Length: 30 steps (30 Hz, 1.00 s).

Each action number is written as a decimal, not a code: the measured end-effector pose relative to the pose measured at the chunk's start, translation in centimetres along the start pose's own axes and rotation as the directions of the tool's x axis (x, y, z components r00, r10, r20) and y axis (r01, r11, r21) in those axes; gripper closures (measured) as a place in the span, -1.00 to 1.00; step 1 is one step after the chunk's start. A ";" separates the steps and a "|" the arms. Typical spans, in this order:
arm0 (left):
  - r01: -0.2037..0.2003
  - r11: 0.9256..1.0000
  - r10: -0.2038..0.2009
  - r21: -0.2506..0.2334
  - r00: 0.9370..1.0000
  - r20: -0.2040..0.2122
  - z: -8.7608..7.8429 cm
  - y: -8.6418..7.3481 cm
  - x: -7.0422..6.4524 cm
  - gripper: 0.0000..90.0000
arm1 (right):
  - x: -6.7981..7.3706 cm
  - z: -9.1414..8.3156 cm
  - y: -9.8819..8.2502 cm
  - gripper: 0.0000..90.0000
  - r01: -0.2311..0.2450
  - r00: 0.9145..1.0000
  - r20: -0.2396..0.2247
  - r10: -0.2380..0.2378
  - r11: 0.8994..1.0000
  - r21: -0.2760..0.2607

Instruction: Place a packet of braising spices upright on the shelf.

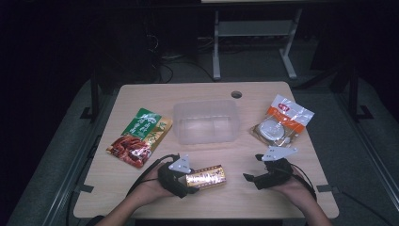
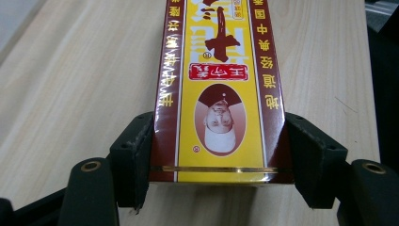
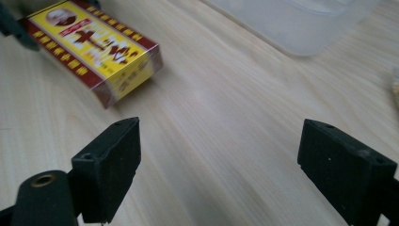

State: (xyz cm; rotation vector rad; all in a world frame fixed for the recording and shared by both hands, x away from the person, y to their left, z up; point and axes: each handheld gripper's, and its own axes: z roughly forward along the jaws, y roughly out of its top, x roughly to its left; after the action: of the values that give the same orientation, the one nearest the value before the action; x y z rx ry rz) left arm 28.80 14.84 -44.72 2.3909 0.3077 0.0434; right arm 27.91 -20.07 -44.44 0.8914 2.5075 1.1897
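A yellow and dark red box [image 1: 207, 176] lies flat on the wooden table [image 1: 141, 197] near the front edge, left of centre. My left gripper [image 1: 190, 181] has its two black pads against the long sides of the box's near end, shut on it. In the left gripper view the box [image 2: 219, 94] runs away from me between the jaws of the left gripper [image 2: 219, 160]. My right gripper [image 1: 252, 167] rests to the right of the box, apart from it, open. The right gripper view has the right gripper [image 3: 219, 160] over bare wood, with the box [image 3: 94, 42] at the upper left.
A clear plastic container [image 1: 205, 122] stands in the middle of the table, its corner [image 3: 301, 23] in the right gripper view. A green and red food bag [image 1: 139, 136] lies at the left. A white and orange packet [image 1: 282, 125] lies at the right. A round hole [image 1: 236, 94] sits near the far edge.
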 end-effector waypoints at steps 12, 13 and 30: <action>0.005 0.997 -0.004 -0.073 1.000 0.006 -2.6 -0.4 0.8 -0.29 | 0.3 0.4 0.2 -0.79 0.000 0.998 -0.062 0.001 1.000 0.015; 0.005 0.997 -0.005 -0.081 1.000 0.005 -2.7 -0.4 0.7 -0.29 | 0.3 0.4 0.3 -0.80 0.000 0.997 -0.075 0.000 1.000 0.007; 0.030 0.993 -0.032 -0.114 0.999 -0.008 -5.4 -2.2 1.4 -0.29 | 1.6 1.7 4.9 -0.73 0.107 0.953 -0.275 -0.132 0.989 -0.101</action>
State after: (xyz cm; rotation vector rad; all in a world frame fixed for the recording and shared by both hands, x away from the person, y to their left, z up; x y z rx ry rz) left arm 29.07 20.35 -42.25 2.2725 0.3379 0.0566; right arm 29.42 -15.67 -41.71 0.5740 2.6578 1.4593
